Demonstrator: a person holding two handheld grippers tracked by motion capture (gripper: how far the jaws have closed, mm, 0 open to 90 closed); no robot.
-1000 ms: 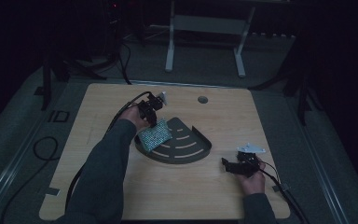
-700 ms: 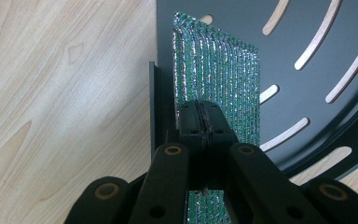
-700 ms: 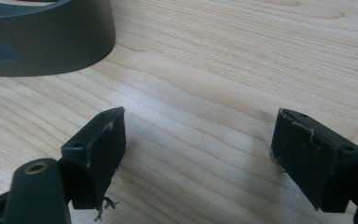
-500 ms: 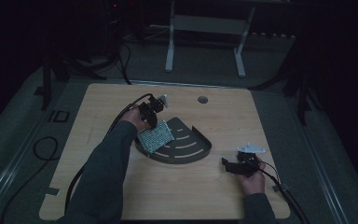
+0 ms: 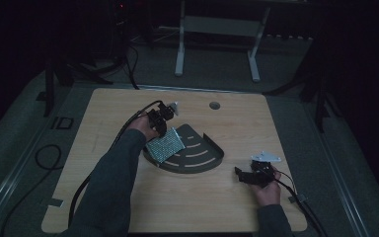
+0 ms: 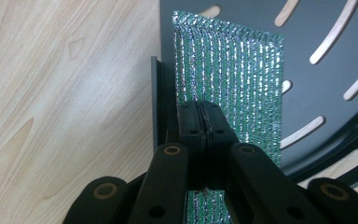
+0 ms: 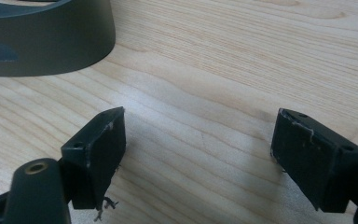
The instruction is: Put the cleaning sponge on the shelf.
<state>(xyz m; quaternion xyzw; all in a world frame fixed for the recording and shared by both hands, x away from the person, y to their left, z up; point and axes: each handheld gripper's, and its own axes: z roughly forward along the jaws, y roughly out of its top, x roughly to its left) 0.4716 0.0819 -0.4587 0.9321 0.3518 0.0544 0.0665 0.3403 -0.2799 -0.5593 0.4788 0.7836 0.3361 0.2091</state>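
A dark grey fan-shaped tray (image 5: pixel 205 159) with curved slots lies mid-table. A shiny green and silver mesh sheet (image 5: pixel 165 145) leans over its left edge. My left gripper (image 5: pixel 161 120) is at the sheet's far end. In the left gripper view its jaws (image 6: pixel 206 125) are pressed together on the sheet (image 6: pixel 242 70), which runs on beneath them beside the tray's wall (image 6: pixel 157 93). My right gripper (image 5: pixel 241 175) rests near the table's front right, jaws pointing left towards the tray. In the right gripper view it (image 7: pixel 200 156) stands wide open over bare wood, with the tray's wall (image 7: pixel 46 44) ahead at upper left.
A round cable hole (image 5: pixel 214 105) sits near the table's far edge. Cables trail from both grippers, one off the left side (image 5: pixel 44 158). A white metal frame (image 5: pixel 217 29) stands on the floor beyond the table. Bare wood lies between tray and right gripper.
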